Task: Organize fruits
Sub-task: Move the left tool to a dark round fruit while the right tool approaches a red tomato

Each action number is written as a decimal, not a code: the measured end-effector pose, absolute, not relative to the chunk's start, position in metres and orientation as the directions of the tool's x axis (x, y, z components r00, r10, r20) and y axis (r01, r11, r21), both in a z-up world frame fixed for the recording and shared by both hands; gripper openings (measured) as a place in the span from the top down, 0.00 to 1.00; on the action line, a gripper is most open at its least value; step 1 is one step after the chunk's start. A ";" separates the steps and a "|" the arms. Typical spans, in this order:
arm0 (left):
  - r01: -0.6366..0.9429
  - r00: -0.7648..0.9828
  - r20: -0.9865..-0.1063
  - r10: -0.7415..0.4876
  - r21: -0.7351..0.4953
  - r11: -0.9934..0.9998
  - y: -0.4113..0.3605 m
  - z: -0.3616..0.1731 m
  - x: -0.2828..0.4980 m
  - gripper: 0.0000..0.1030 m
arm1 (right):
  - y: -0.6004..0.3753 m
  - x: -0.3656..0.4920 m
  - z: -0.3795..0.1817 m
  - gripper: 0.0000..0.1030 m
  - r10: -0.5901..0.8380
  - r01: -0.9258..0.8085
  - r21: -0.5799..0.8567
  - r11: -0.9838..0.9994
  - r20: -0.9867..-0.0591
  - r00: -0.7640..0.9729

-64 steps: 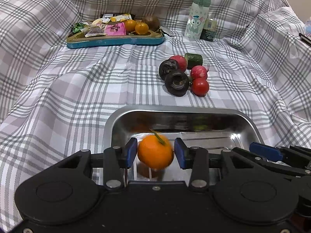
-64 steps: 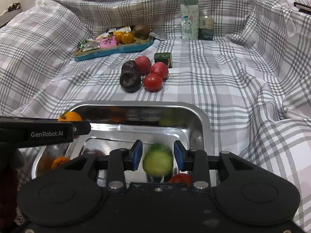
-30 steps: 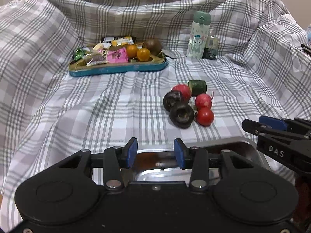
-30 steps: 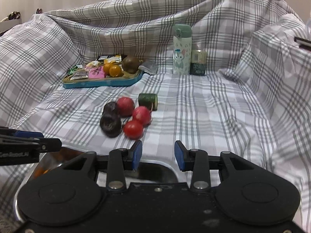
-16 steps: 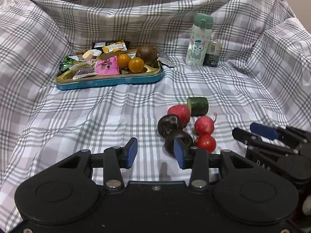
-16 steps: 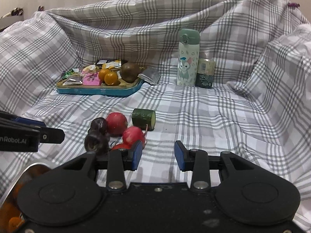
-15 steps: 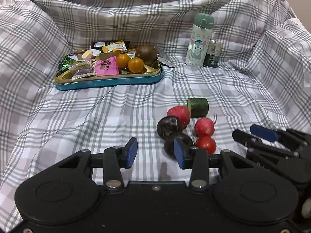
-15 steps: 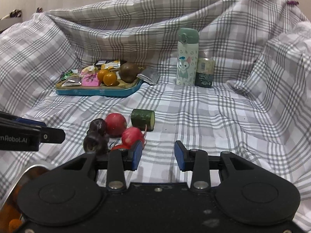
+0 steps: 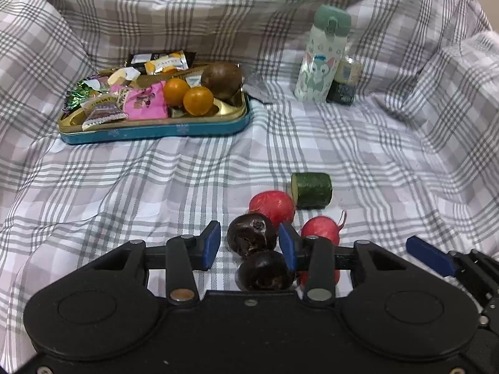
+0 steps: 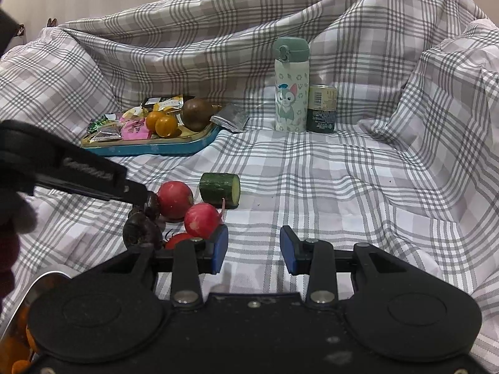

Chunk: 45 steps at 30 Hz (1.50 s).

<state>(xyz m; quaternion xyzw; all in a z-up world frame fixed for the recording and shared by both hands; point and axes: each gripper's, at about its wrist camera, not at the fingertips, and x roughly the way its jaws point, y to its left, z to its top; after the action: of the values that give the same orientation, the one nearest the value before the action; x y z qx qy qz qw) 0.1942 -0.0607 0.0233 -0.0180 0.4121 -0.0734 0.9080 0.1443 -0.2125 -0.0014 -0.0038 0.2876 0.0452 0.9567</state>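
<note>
A cluster of produce lies on the checked cloth: two dark round fruits (image 9: 252, 234) (image 9: 265, 270), two red radishes (image 9: 272, 206) (image 9: 320, 230), a red tomato (image 10: 177, 239) and a cucumber piece (image 9: 311, 189). My left gripper (image 9: 249, 246) is open, its blue pads on either side of the dark fruits, not closed on them. My right gripper (image 10: 253, 248) is open and empty, just right of the radish (image 10: 201, 220). The steel tray's corner (image 10: 40, 283) shows at lower left, with oranges (image 10: 18, 366) inside.
A blue tin (image 9: 156, 127) with sweets, two small oranges (image 9: 187, 96) and a brown fruit (image 9: 222, 79) sits at the back left. A bottle (image 9: 324, 59) and a can (image 9: 345, 81) stand at the back right. The cloth rises in folds all round.
Both grippers let go of their fruit in the steel tray, then moved forward toward the cluster. The left gripper now has the dark fruits between its pads.
</note>
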 end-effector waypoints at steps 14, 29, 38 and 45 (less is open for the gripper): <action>0.156 0.634 -0.759 -0.150 -0.065 0.986 -0.043 0.024 0.163 0.52 | -0.210 0.144 -0.002 0.63 0.079 -0.090 0.006 0.996 -0.552 0.830; 0.189 0.619 -0.766 -0.171 -0.065 0.980 -0.041 0.016 0.143 0.52 | -0.204 0.142 0.000 0.63 0.147 -0.154 0.035 0.987 -0.563 0.814; 0.141 0.638 -0.744 -0.201 -0.143 0.980 -0.046 0.036 0.184 0.52 | -0.206 0.145 -0.002 0.63 0.142 -0.141 0.046 0.989 -0.573 0.807; 0.132 0.596 -0.782 -0.183 -0.130 0.983 -0.047 0.021 0.192 0.48 | -0.207 0.145 -0.002 0.63 0.139 -0.139 0.046 0.989 -0.573 0.807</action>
<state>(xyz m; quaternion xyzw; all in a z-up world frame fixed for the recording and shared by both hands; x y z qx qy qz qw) 0.1924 -0.0466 0.0212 -0.0293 0.4408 -0.0882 0.8928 0.1449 -0.2072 -0.0016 0.0008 0.3016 0.0731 0.9506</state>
